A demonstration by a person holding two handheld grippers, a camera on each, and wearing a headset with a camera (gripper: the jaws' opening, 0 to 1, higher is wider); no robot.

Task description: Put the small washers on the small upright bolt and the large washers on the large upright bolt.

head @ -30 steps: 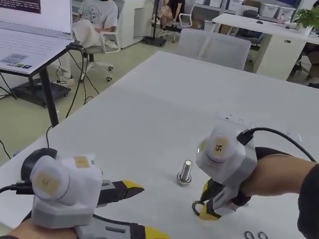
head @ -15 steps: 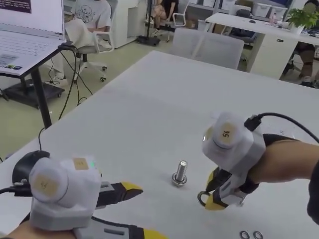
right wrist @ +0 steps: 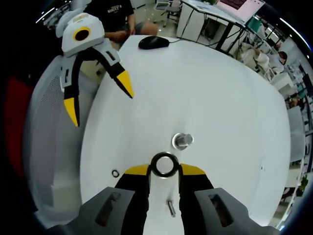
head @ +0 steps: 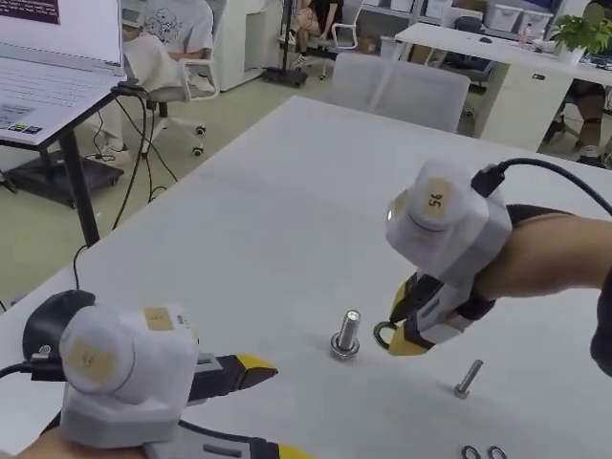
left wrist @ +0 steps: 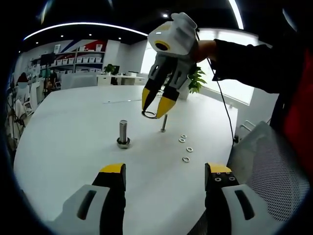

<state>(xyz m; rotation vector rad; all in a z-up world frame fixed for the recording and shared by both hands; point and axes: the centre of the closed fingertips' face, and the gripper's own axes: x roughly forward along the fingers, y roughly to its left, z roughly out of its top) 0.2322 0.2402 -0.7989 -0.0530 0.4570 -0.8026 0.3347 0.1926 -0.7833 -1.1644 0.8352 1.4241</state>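
Right gripper [head: 396,337] is clamped on a large washer [head: 382,335], holding it up off the white surface [head: 287,220] just beside the large upright bolt [head: 346,334]. The small bolt [head: 468,378] stands a little further off. Left gripper [head: 271,406] hangs low at the near edge with its jaws spread wide, and loose washers [left wrist: 186,159] lie on the surface near the small bolt.

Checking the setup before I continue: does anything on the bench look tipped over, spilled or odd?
Nothing stands out. The large bolt and the small bolt both stand upright, the loose washers lie flat on the table, and the right gripper holds a large washer.
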